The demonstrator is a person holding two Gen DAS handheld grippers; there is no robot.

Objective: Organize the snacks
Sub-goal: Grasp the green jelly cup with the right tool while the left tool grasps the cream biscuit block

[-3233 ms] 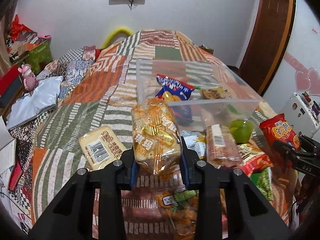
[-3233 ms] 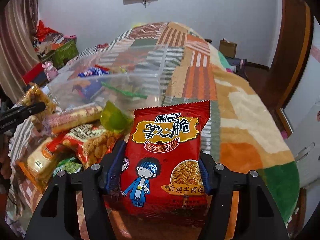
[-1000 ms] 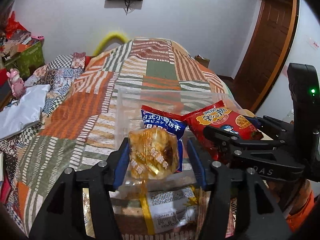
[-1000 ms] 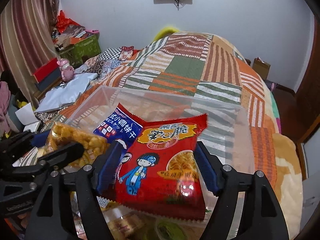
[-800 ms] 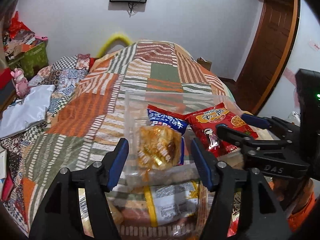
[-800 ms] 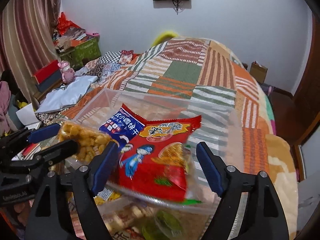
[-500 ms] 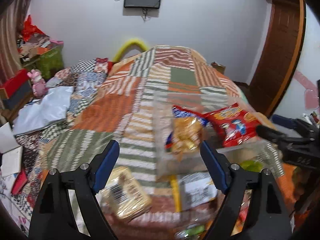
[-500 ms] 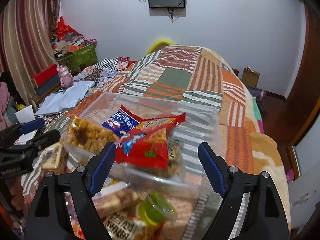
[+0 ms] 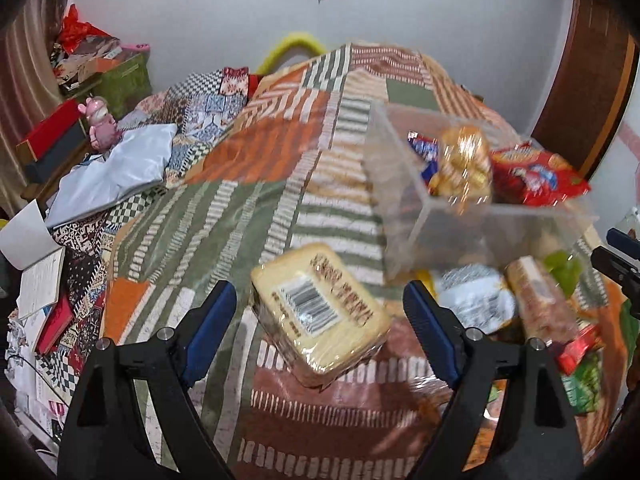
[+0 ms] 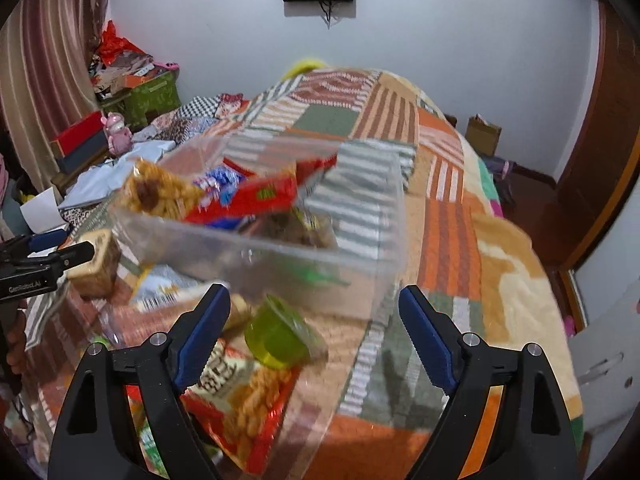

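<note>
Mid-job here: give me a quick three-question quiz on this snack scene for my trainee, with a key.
1. True or false: the left claw is clamped on the yellow biscuit pack.
2. Which item lies in the clear bin? A) the red noodle packet B) the green jelly cup C) the yellow biscuit pack
3. Fill in: the green jelly cup sits on the bed just in front of the ____ claw.

Key
1. False: the pack lies between the blue pads, which stand apart from it.
2. A: it rests on the other snacks in the bin.
3. right
</note>
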